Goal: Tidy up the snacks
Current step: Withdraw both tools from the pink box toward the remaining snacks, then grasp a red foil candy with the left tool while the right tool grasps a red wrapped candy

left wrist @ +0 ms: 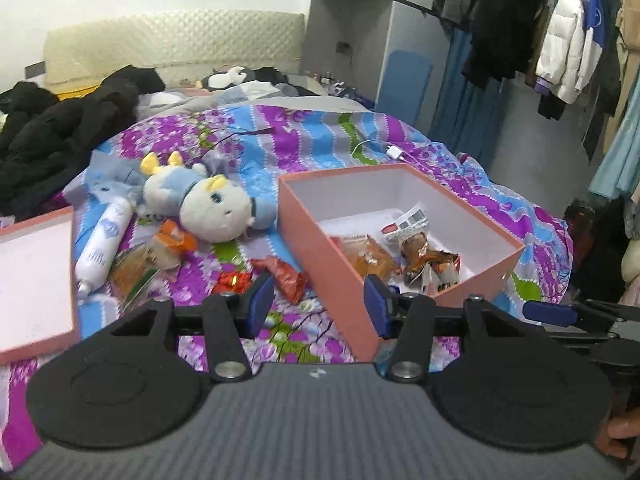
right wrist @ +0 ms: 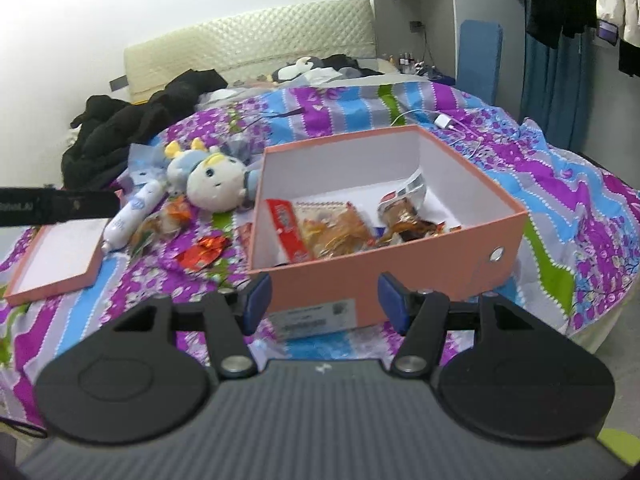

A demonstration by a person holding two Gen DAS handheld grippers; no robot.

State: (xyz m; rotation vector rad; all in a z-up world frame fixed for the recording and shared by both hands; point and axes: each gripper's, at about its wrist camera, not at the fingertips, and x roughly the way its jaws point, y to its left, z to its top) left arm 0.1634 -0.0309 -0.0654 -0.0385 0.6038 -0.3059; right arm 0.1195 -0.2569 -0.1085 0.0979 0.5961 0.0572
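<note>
With both the left claw and the right claw standing wide and empty near the pink box, we judge the next step is to fetch the loose snacks, starting with the red wrapper beside the box's wall, and we should close on its crinkled middle. Several packets already lie in the box. All of it sits on a bed under a purple flowered quilt, with a plush toy, the box lid and hanging clothes around.
</note>
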